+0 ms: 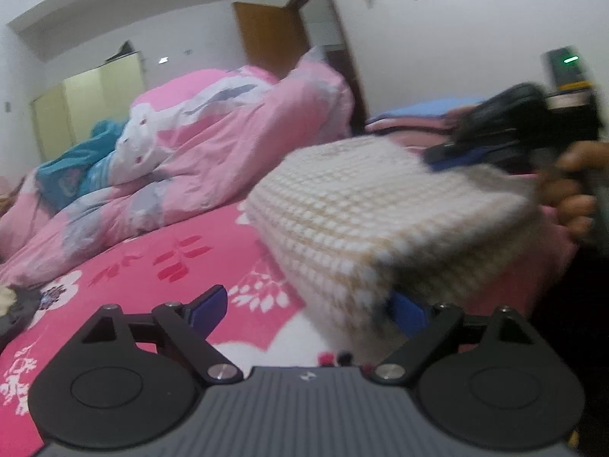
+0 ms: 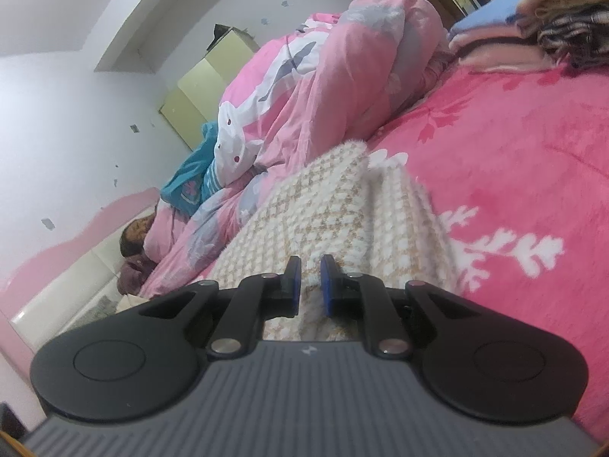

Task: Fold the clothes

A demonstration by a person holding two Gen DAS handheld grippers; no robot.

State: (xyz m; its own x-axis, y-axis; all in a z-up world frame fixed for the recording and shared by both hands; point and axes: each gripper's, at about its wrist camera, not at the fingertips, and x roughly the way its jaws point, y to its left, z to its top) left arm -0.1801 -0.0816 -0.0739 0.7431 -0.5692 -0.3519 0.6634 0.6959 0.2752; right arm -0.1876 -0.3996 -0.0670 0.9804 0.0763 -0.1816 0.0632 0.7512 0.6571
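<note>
On the pink bed (image 2: 514,175), the right gripper (image 2: 308,283) pinched the checked knit garment (image 2: 316,205); the left gripper (image 1: 308,310) gaped wide, one finger (image 1: 407,314) under its fold.

We see soft, even indoor light in both views, with no hard shadows and no single visible source. The white wall (image 1: 437,38) looks washed out and slightly bluish. In the left wrist view the knitted garment (image 1: 361,221) and the right gripper (image 1: 449,160) are smeared by motion blur, and a small green light (image 1: 570,59) streaks. The right wrist view is sharper, though the pink blanket (image 2: 514,160) softens toward the edge. Both fisheye pictures bend straight lines, and dark corners frame the left wrist view. A faint shadow lies beneath the garment.
</note>
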